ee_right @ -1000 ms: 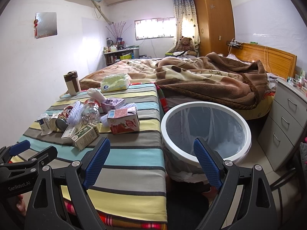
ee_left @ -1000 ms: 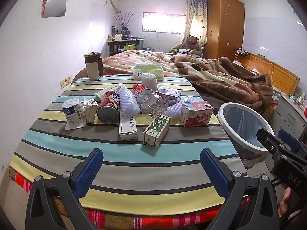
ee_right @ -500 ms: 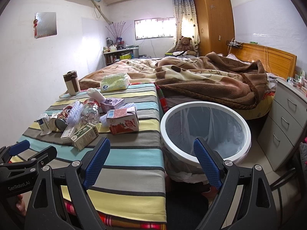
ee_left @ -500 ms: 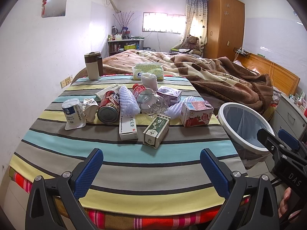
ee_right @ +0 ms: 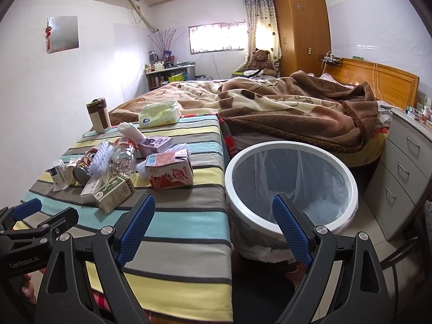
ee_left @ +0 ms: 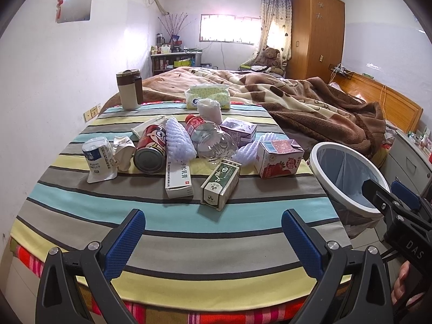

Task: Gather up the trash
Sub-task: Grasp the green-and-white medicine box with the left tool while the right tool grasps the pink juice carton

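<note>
Trash lies in a heap on the striped table [ee_left: 189, 221]: a green box [ee_left: 220, 185], a white box [ee_left: 178, 175], a red can [ee_left: 151, 148], a clear bottle [ee_left: 210, 139], a pink strawberry carton [ee_left: 279, 158], a white pouch [ee_left: 98, 159] and white foam nets [ee_left: 176, 141]. The white-rimmed bin [ee_right: 291, 186] with a liner stands right of the table. My left gripper [ee_left: 213, 229] is open and empty over the table's near edge. My right gripper [ee_right: 213, 218] is open and empty, in front of the bin's near-left rim.
A brown-and-cream mug [ee_left: 129, 90] and a tissue pack [ee_left: 208, 97] stand at the table's far end. A bed with a brown blanket [ee_right: 283, 108] lies behind. A grey drawer unit [ee_right: 402, 172] stands right of the bin. The white wall [ee_left: 40, 94] runs along the table's left side.
</note>
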Motion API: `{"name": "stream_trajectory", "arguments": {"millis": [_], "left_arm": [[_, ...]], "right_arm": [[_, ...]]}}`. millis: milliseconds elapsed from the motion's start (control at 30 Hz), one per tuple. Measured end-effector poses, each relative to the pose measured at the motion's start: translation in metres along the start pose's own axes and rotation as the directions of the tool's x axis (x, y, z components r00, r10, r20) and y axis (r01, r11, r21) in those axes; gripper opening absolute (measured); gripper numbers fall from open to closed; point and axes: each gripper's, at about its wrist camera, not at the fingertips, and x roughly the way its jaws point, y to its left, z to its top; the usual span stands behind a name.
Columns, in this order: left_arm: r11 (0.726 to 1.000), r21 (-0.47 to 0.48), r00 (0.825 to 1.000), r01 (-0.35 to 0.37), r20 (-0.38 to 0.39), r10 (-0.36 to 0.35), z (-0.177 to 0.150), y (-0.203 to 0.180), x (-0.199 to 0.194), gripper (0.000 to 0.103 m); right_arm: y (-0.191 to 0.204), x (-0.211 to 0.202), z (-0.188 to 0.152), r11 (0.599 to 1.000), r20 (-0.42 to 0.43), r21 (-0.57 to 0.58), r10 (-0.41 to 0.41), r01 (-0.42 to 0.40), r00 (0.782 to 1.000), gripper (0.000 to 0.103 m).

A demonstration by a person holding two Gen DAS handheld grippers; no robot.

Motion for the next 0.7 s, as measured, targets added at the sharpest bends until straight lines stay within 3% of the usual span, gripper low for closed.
{"name": "stream_trajectory", "arguments": {"millis": [200,267,400,700], "left_arm": [[0.997,-0.019,0.996,0.078,-0.04,-0.079,0.006,0.007,0.022,0.1],[0.997,-0.008,0.996,0.075,-0.052,-0.075,0.008,0.006,0.03,0.099],[0.996,0.013,0.993,0.089,-0.074,-0.088,0.016,0.008,0.051,0.087],[0.991,0.002,0.981,0.135,-0.138,-0.133,0.028,0.013,0.091,0.085]], "right_arm": [[-0.003,0.023,0.008,0.999,0.003,0.004,0.034,-0.034,0.999,0.09],[-0.002,0.032,0.012,0.999,-0.016,-0.004,0.052,-0.052,0.999,0.09],[0.004,0.051,0.021,0.995,-0.03,-0.04,0.095,-0.097,0.995,0.09],[0.019,0.091,0.034,0.964,-0.107,-0.102,0.234,-0.245,0.966,0.09]]}}
